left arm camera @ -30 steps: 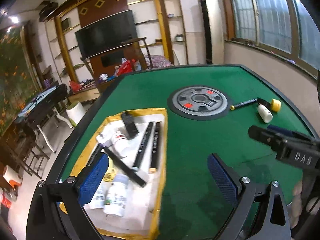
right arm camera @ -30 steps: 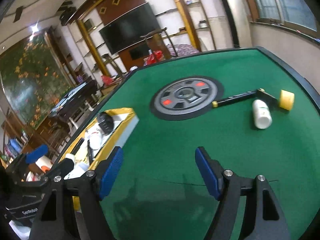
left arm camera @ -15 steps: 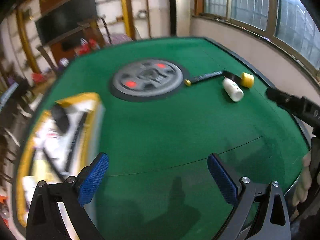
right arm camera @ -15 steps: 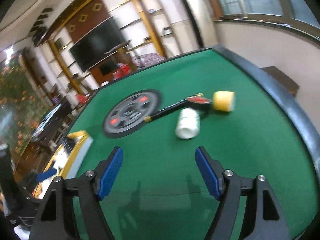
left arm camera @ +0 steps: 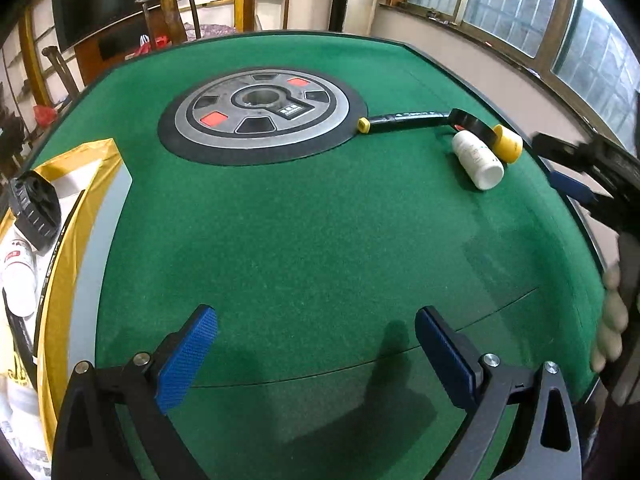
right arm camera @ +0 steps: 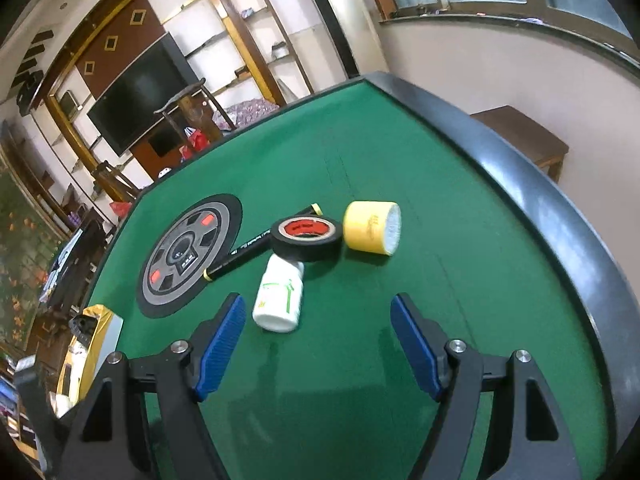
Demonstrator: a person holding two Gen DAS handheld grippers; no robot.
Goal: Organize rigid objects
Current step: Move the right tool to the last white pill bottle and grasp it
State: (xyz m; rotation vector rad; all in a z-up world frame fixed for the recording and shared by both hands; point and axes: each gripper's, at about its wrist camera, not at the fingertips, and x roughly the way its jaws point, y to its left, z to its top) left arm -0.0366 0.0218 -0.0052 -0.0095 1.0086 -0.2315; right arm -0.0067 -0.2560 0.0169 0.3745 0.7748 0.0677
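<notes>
White bottle [right arm camera: 279, 295] lies just ahead of the open right claw [right arm camera: 318, 346].

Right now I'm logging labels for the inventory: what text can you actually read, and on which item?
None reads clearly.
White bottle: green print, too small to read.
Black marker: white lettering, blurred.
Yellow tape roll: faint mark, unreadable.
Black tape roll: red core label, illegible.
Table's centre disc: tiny panel symbols, unreadable.
</notes>
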